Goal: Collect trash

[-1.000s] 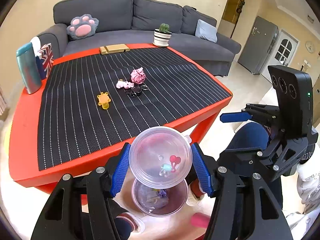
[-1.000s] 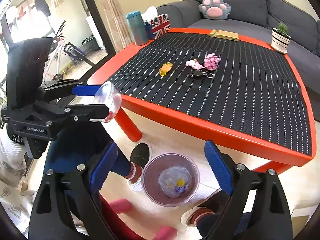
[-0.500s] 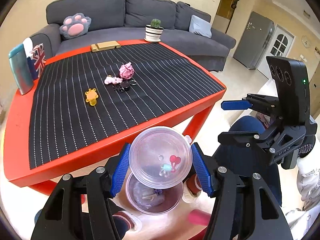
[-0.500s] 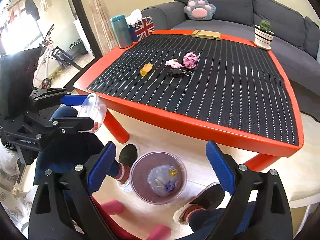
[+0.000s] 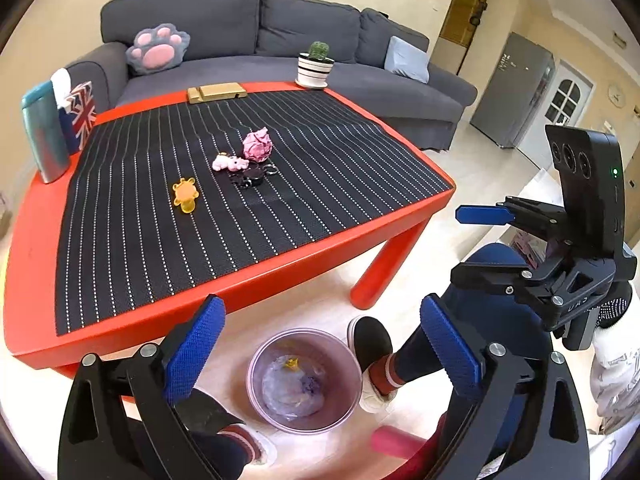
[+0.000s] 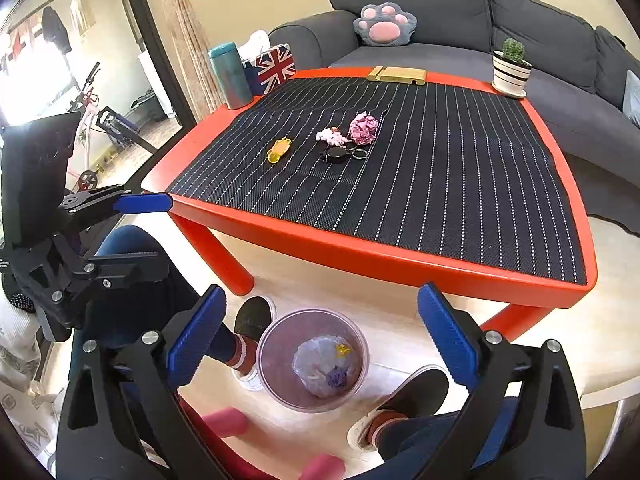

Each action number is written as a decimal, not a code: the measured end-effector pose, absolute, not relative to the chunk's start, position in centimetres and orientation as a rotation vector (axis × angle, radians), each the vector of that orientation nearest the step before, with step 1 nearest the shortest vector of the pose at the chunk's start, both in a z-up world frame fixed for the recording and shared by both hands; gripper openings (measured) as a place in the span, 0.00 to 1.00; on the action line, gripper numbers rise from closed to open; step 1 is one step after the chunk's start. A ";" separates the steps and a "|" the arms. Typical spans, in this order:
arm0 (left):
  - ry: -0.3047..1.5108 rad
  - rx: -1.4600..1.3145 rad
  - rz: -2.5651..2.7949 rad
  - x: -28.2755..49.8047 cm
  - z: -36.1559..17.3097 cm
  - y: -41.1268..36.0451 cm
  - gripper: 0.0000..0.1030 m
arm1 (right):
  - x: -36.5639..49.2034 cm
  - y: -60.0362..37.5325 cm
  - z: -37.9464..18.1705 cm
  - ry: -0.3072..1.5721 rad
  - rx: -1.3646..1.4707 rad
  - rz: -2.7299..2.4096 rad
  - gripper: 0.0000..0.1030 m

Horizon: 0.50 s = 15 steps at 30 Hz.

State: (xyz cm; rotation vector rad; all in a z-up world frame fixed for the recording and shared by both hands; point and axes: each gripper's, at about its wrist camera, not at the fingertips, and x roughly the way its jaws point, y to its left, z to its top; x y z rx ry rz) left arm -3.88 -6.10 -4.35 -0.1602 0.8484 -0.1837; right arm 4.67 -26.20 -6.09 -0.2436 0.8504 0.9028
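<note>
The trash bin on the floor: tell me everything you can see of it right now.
The trash bin is a round, translucent purplish plastic tub, standing upright and open-topped on the pale floor just in front of the red table. Inside lies clear crumpled plastic with small yellow and purple bits. The person's shoes flank it on both sides; whether they touch it is unclear. Both tools hang above it, open and empty.

black grippers (image 5: 320, 344), textured blue finger pads (image 5: 192, 344), silver screws, navy trousers
</note>
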 end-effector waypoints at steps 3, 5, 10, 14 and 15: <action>0.854 -0.161 -0.176 -3.9 -4.5 -5.9 0.92 | 4.6 -26.0 -6.4 0.858 -0.243 0.908 0.93; 0.855 -0.163 -0.173 -4.0 -4.6 -5.8 0.92 | 4.5 -26.0 -6.4 0.858 -0.244 0.911 0.93; 0.858 -0.171 -0.173 -4.0 -4.6 -5.7 0.92 | 4.5 -25.8 -6.4 0.859 -0.244 0.913 0.93; 0.859 -0.180 -0.163 -4.0 -4.7 -5.5 0.92 | 4.5 -25.7 -6.3 0.857 -0.243 0.918 0.93; 0.862 -0.181 -0.157 -3.9 -4.7 -5.4 0.92 | 4.6 -25.6 -6.2 0.856 -0.242 0.919 0.93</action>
